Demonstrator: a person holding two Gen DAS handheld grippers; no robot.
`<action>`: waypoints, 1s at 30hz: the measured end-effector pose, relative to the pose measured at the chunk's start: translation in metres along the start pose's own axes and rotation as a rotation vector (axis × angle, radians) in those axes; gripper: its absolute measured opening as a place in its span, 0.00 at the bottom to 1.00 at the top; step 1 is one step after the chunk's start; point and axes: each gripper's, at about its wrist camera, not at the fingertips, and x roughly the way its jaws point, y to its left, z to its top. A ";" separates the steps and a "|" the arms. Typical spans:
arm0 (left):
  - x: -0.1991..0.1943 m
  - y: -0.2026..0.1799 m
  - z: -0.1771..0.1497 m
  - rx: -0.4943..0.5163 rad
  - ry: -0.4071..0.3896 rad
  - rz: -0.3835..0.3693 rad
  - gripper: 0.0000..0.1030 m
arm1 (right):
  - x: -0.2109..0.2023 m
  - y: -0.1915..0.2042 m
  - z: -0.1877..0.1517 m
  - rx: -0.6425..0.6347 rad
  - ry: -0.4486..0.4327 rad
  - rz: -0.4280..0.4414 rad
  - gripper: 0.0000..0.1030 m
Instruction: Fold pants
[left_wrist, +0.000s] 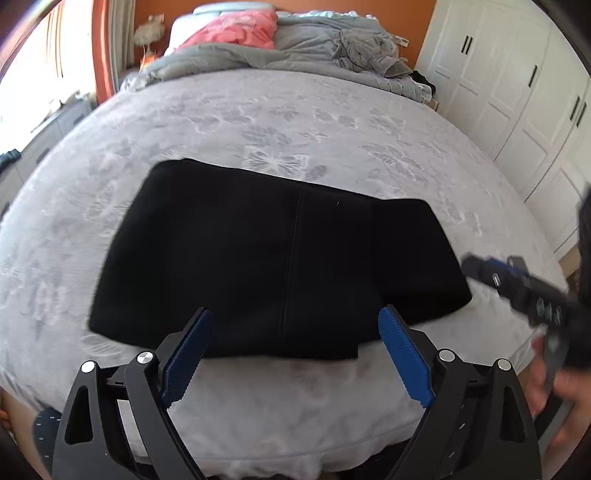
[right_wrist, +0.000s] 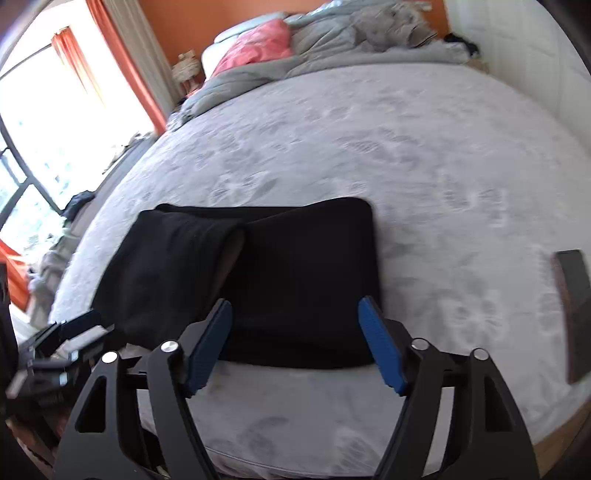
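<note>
The black pants lie folded into a compact rectangle on the grey floral bed. They also show in the right wrist view, with one layer overlapping at the left. My left gripper is open and empty, its blue pads just over the near edge of the pants. My right gripper is open and empty too, hovering over the near right part of the pants. The right gripper shows blurred at the right of the left wrist view. The left gripper shows at the lower left of the right wrist view.
The bed carries a crumpled grey duvet and a pink pillow at its far end. White wardrobe doors stand to the right. A dark flat object lies near the bed's right edge. Windows with orange curtains are at the left.
</note>
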 end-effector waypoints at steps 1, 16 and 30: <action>-0.006 0.007 -0.004 -0.004 -0.005 0.023 0.86 | 0.010 0.005 0.003 -0.001 0.017 0.027 0.72; -0.053 0.119 0.004 -0.234 -0.082 0.137 0.86 | 0.046 0.102 0.055 -0.085 0.024 0.259 0.12; 0.015 0.100 0.026 -0.280 0.029 -0.049 0.86 | 0.017 -0.047 0.016 0.106 0.062 -0.123 0.74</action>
